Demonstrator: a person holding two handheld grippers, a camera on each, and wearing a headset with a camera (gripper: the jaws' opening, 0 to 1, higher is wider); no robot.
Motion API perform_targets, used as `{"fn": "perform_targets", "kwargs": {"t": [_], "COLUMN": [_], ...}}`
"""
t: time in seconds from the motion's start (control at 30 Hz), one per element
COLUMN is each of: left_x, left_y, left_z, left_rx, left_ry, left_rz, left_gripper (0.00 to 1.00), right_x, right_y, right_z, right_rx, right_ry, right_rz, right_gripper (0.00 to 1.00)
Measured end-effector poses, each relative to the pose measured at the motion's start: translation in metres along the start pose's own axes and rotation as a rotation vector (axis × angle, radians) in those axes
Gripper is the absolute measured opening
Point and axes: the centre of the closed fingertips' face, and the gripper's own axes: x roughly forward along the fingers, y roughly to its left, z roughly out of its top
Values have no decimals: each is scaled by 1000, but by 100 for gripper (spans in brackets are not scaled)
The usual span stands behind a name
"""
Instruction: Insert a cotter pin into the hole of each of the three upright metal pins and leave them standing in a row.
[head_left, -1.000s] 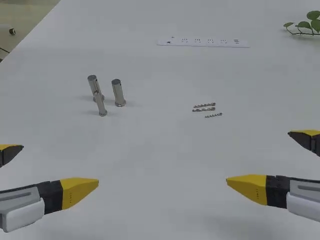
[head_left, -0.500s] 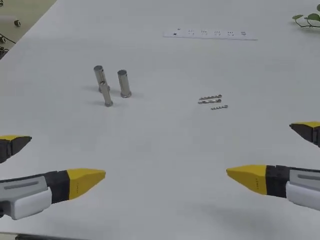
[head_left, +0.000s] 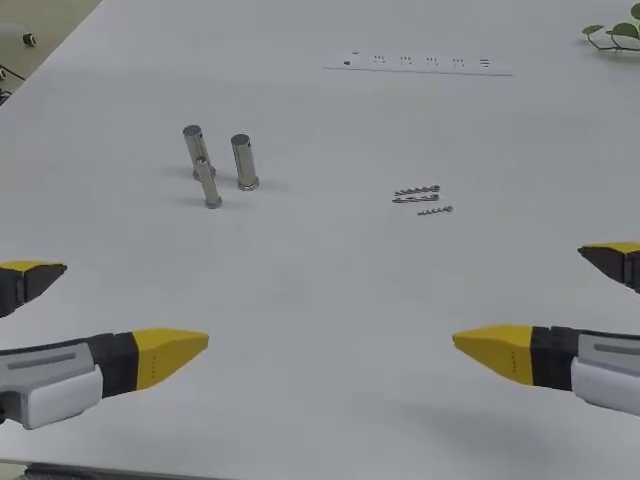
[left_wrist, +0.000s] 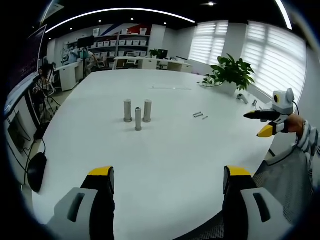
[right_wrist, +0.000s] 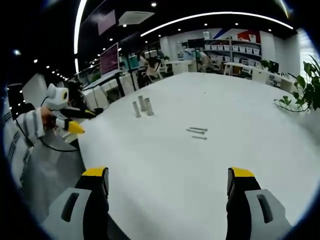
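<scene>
The three metal pins stand upright on the white tabletop (head_left: 320, 300), long axes vertical and wider ends down. They form a tight cluster, not a row. Two thicker ones stand side by side at the back, the back-left pin (head_left: 192, 148) and the back-right pin (head_left: 242, 162). A thinner front pin (head_left: 208, 183) stands just ahead of the gap between them. In the head view it overlaps the lower part of the back-left one, so I cannot tell whether those two touch. The left gripper view shows the same cluster (left_wrist: 138, 113) well ahead of its jaws.

The cotter pins lie flat to the right of the cluster, well apart from it. Two longer cotter pins (head_left: 415, 195) lie close and parallel, long axes running roughly left to right across the head view. A shorter third cotter pin (head_left: 435, 210) lies just in front of them, pointing much the same way. None sits in a metal pin.

The left gripper (head_left: 136, 304) hovers at the near left with its jaws spread wide and nothing between them. The right gripper (head_left: 515, 297) does likewise at the near right. Both are well short of the parts.

A white power strip (head_left: 418, 65) lies flat far back on the tabletop, and a leafy plant (head_left: 612, 33) sits at the far right.
</scene>
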Motion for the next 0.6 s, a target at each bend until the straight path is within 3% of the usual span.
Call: {"fn": "perform_targets", "kwargs": {"t": [0.6], "left_x": [15], "left_y": [12], "left_z": [30], "left_rx": [44], "left_ry": [-34], "left_rz": [-16], "left_gripper": [90], "right_x": [0], "right_y": [1], "right_z": [3], "right_rx": [11], "right_ry": [1], "right_rz": [8], "right_gripper": [100]}}
